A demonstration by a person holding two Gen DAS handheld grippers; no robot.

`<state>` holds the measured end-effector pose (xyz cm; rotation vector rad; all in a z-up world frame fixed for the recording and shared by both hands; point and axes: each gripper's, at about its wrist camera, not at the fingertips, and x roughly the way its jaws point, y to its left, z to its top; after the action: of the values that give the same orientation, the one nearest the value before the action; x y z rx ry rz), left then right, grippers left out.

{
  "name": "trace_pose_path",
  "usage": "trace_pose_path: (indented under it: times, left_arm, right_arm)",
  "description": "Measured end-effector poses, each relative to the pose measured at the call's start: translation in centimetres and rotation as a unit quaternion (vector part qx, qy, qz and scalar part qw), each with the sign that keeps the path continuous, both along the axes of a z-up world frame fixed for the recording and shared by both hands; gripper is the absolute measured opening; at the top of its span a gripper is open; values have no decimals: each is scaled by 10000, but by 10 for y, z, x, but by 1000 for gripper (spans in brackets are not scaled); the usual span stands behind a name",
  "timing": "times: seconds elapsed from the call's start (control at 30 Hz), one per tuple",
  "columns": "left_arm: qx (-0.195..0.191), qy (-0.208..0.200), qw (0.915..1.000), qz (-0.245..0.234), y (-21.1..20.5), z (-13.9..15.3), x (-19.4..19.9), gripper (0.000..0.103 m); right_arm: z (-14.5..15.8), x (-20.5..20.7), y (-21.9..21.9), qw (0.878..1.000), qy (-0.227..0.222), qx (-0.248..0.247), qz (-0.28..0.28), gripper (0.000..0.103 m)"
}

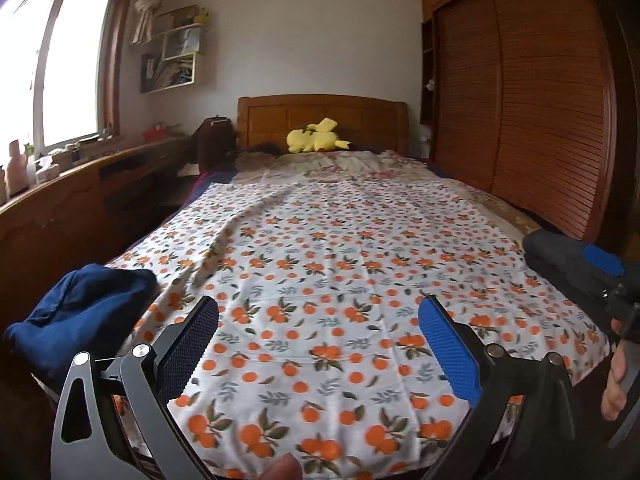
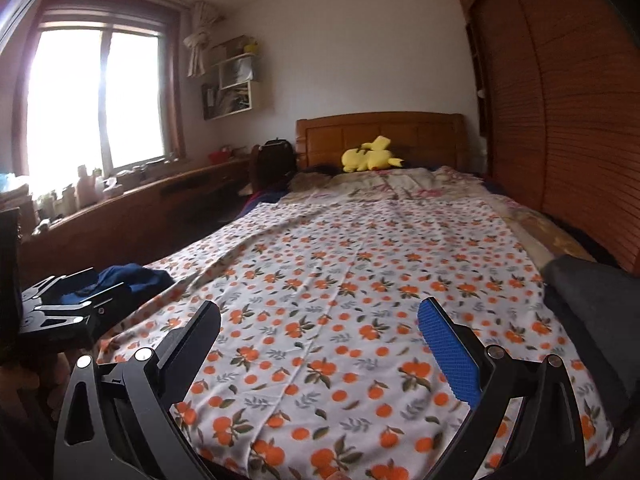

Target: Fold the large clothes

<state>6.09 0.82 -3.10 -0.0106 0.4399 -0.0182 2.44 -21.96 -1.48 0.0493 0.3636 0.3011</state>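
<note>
Orange-print cloth (image 1: pixel 340 280) lies flat across your bed (image 2: pixel 532 220); both grippers (image 1: pixel 318 354) (image 2: pixel 320 354) hover above its near edge, jaws wide apart and empty. Blue garment (image 1: pixel 80 312) sits at its left, dark bundle (image 2: pixel 592 304) at its right.

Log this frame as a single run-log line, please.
left gripper: open, empty | right gripper: open, empty | orange-print cloth: spread flat on bed | blue garment: bunched at cloth's left edge | fold: not started

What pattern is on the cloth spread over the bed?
Oranges with leaves on white, on the cloth; clearest in the left wrist view.
</note>
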Motion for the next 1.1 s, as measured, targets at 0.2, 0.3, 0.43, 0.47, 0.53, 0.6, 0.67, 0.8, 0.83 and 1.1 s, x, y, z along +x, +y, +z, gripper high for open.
trace_pose_path:
  times: [0.2,0.3,0.43,0.47,0.53,0.6,0.67,0.8,0.83,1.1]
  left_arm:
    - [64,10,9999,-123,-16,4,-10,101]
    - [54,-18,9999,-139,-17,4,-14,101]
    - [40,-63,9999,-151,-16,5,-17,101]
    - [44,-66,9999,-147,-15,5,-17,101]
    - [36,-59,9999,-137,-14,5,-18,101]
    - [34,-65,9999,-105,-12,5,-19,101]
    - [31,-61,9999,-95,-11,6,-19,101]
    - [45,-43,9999,-92,-10,6,-19,101]
    - [44,-44,9999,-92,-10,6,-19,101]
    - [46,-48,9999,-98,-9,6,-18,101]
  right_arm:
    - [-2,-9,-11,9999,-36,33,-119,95]
    - [-3,-10,-11,9999,-37,2,-121,95]
    - [-4,-11,-10,9999,-48,18,-134,95]
    - [-4,-11,-11,9999,-47,19,-134,95]
    - [-4,-11,-11,9999,-33,23,-134,95]
    - [-4,-11,-10,9999,-32,31,-150,95]
    - [-5,-11,-10,9999,-27,31,-148,95]
    - [-5,-11,-10,9999,-29,26,-157,95]
    - [-5,-11,-11,9999,-33,28,-160,95]
    - [-6,-11,-10,9998,-31,26,-169,95]
